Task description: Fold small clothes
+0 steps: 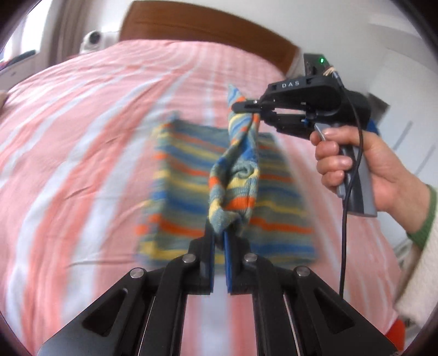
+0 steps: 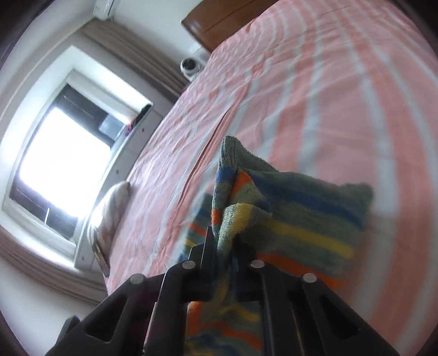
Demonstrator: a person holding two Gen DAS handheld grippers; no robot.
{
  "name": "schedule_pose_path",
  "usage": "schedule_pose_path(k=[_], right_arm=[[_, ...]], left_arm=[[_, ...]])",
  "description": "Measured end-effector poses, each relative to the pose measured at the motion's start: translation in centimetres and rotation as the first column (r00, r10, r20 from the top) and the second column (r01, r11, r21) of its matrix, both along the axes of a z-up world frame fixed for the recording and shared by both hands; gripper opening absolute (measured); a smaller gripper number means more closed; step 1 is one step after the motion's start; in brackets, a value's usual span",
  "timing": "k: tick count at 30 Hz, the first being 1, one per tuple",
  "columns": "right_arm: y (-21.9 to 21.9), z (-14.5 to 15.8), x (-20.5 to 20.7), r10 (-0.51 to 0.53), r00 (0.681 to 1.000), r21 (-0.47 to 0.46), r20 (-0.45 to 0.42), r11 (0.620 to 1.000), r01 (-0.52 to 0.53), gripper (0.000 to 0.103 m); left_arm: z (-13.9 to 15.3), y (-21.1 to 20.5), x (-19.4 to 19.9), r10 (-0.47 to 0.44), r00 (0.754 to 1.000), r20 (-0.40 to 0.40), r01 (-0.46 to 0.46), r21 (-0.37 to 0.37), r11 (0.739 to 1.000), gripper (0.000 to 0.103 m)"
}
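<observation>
A small knit garment (image 1: pixel 191 175) with blue, yellow, orange and grey-green stripes lies on the pink-and-white striped bed sheet (image 1: pixel 82 137). One edge of it is lifted into a twisted band above the flat part. My left gripper (image 1: pixel 220 232) is shut on the near end of that band. My right gripper (image 1: pixel 242 106), held by a person's hand (image 1: pixel 356 164), is shut on the far end. In the right wrist view the right gripper (image 2: pixel 223 238) pinches a fold of the garment (image 2: pixel 295 219), which drapes away to the right. Both views are blurred by motion.
A brown wooden headboard (image 1: pixel 191 24) stands at the far end of the bed. A white round device (image 2: pixel 191 67) sits beside it. A bright window (image 2: pixel 63 153) with curtains is on the left wall, and a pale bundle of cloth (image 2: pixel 115 202) lies at the bed's edge.
</observation>
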State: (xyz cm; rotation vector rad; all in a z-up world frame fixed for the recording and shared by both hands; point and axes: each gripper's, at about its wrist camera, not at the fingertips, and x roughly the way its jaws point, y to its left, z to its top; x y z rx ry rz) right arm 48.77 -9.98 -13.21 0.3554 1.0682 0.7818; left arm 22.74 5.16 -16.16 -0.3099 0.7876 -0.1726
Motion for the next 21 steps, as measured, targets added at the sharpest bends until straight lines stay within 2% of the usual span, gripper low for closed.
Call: schedule_pose_path(k=[2, 3, 4, 5, 6, 8, 9, 12, 15, 17, 19, 21], right_arm=[[2.6, -1.3, 0.0, 0.004, 1.0, -0.009, -0.003, 1.0, -0.004, 0.01], [3.7, -2.0, -0.1, 0.006, 1.0, 0.023, -0.012, 1.0, -0.006, 0.015], [4.2, -2.7, -0.7, 0.009, 1.0, 0.042, -0.023, 0.999, -0.008, 0.023], [4.5, -3.4, -1.1, 0.014, 0.999, 0.053, -0.036, 0.999, -0.012, 0.033], [4.8, -3.7, -1.4, 0.012, 0.999, 0.062, -0.044, 0.998, -0.01, 0.053], [4.0, -3.5, -2.4, 0.002, 1.0, 0.068, -0.024, 0.998, -0.001, 0.056], [3.4, -3.2, -2.9, -0.003, 1.0, 0.058, -0.006, 0.998, 0.003, 0.056], [0.2, -1.1, -5.3, -0.007, 0.995, -0.03, 0.102, 1.0, 0.01, 0.056], [-2.6, 1.0, -9.5, 0.059, 0.973, -0.132, 0.222, 0.991, -0.03, 0.056], [-3.5, 1.7, -12.5, 0.1, 0.955, -0.185, 0.279, 0.981, -0.049, 0.056], [-4.3, 1.5, -16.0, 0.149, 0.935, -0.223, 0.322, 0.972, -0.078, 0.056], [-4.3, -0.3, -18.3, 0.184, 0.935, -0.236, 0.304, 0.965, -0.113, 0.057]], left_arm=[[-1.0, 1.3, -0.2, 0.036, 0.999, -0.034, -0.035, 0.011, 0.999, 0.009], [-1.3, 1.8, -0.3, 0.052, 0.997, -0.059, -0.051, 0.019, 0.999, 0.016], [-1.5, 2.2, -0.6, 0.069, 0.995, -0.072, -0.068, 0.017, 0.998, 0.017], [-1.4, 2.5, -1.1, 0.08, 0.994, -0.07, -0.079, 0.011, 0.997, 0.028], [-1.2, 2.6, -1.7, 0.089, 0.994, -0.068, -0.088, 0.015, 0.996, 0.057], [0.1, 2.8, -3.5, 0.112, 0.994, -0.015, -0.112, 0.006, 0.994, 0.083], [0.5, 2.9, -4.2, 0.116, 0.993, 0.015, -0.116, -0.004, 0.993, 0.087], [1.0, 2.7, -3.6, 0.089, 0.996, 0.03, -0.089, -0.002, 0.996, 0.088], [0.7, 2.1, -2.3, 0.094, 0.995, 0.02, -0.095, 0.051, 0.994, 0.088], [-0.2, 2.1, -1.4, 0.115, 0.993, -0.014, -0.113, 0.085, 0.99, 0.088], [-1.5, 2.1, -0.4, 0.136, 0.988, -0.069, -0.127, 0.122, 0.984, 0.088], [-2.5, 2.2, -0.5, 0.146, 0.982, -0.122, -0.127, 0.151, 0.98, 0.087]])
